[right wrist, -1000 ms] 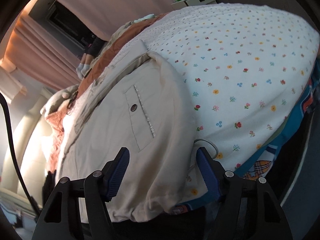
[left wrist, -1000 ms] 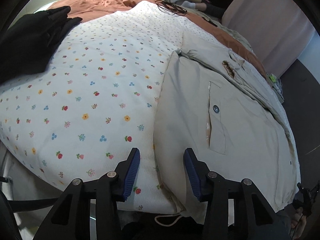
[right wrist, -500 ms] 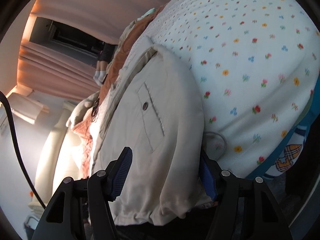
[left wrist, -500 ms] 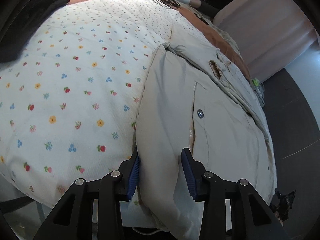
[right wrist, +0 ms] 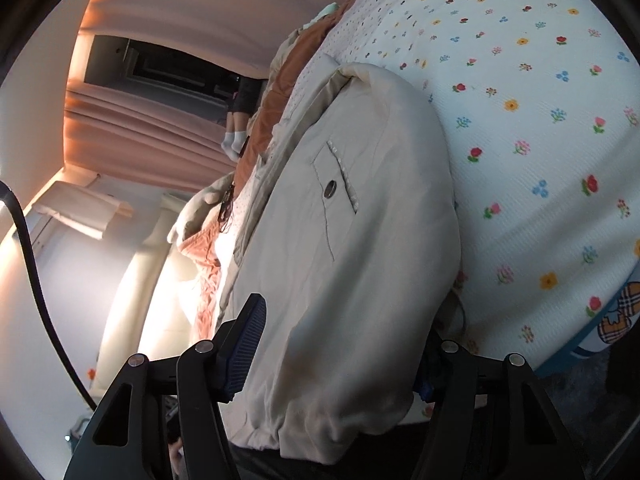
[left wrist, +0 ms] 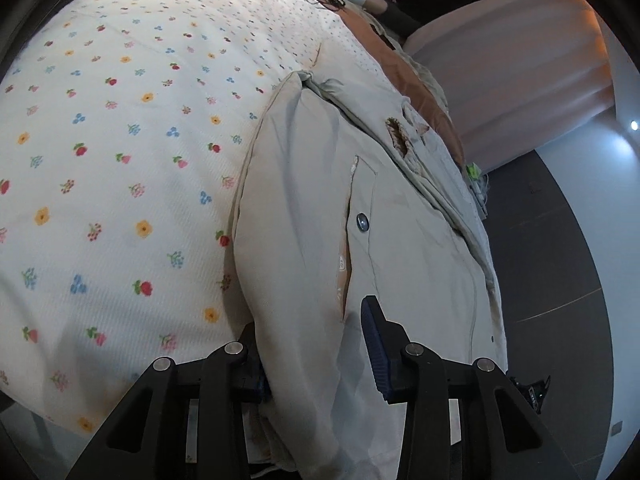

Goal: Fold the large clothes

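Left gripper [left wrist: 316,354]: jaws spread wide, straddling the near hem of the jacket; one blue pad is bare, the other hidden under the fabric; not yet clamped.
Right gripper [right wrist: 338,350]: jaws gaping, with the jacket's hem bulging between them; the far pad is mostly hidden behind cloth.
Beige jacket [left wrist: 304,216]: lies lengthwise on the bed, its near edge hanging over the mattress edge into both grippers; a flap pocket with a metal snap [left wrist: 362,222] faces up.
Writing: none legible on the jacket or snap; a patterned lining shows at the collar, too small to read.
Floral bedspread [left wrist: 120,160]: white with small coloured flowers, under the jacket.
Rust blanket [right wrist: 280,92]: at the far side of the bed.
Curtains [right wrist: 160,128]: pinkish, behind the bed.
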Motion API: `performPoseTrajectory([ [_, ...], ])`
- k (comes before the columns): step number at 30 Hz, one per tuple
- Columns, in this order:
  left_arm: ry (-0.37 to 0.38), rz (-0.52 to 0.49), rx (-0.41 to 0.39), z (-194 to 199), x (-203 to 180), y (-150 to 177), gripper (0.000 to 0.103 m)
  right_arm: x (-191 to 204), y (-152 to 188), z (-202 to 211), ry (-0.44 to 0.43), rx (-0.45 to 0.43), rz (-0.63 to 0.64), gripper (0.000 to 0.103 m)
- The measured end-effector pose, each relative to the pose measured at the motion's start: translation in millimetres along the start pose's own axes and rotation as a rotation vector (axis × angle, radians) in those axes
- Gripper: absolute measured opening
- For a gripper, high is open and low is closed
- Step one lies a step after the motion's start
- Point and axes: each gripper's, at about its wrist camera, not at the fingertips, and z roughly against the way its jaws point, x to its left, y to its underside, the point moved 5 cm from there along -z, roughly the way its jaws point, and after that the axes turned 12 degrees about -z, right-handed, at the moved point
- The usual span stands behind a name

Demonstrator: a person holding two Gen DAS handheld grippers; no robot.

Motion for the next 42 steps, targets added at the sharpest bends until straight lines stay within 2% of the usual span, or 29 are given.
performPoseTrajectory([
  [6,0.017,-0.02,-0.003,1,-2,10,0.037,2,-3,-3,0.093,-0.017,-0.003,0.038],
  [10,0.017,0.017,0.001,6,8,16,0.014,-3,-1,2,0.118,-0.023,-0.021,0.027],
  [14,0.013,0.054,-0.024,14,11,14,0.006,-1,1,6,0.125,-0.027,-0.02,0.019],
  [16,0.019,0.061,-0.049,22,7,11,0.005,9,0,13,0.089,-0.04,-0.026,0.014],
  [26,0.067,0.047,-0.178,86,-21,-11,0.003,87,2,53,-0.015,-0.1,0.091,0.011],
  [34,0.121,0.019,-0.262,149,-43,-13,0.003,132,22,81,-0.057,-0.11,0.174,0.01],
  [42,0.133,0.017,-0.308,207,-62,-6,0.003,172,44,111,-0.11,-0.113,0.247,0.01],
])
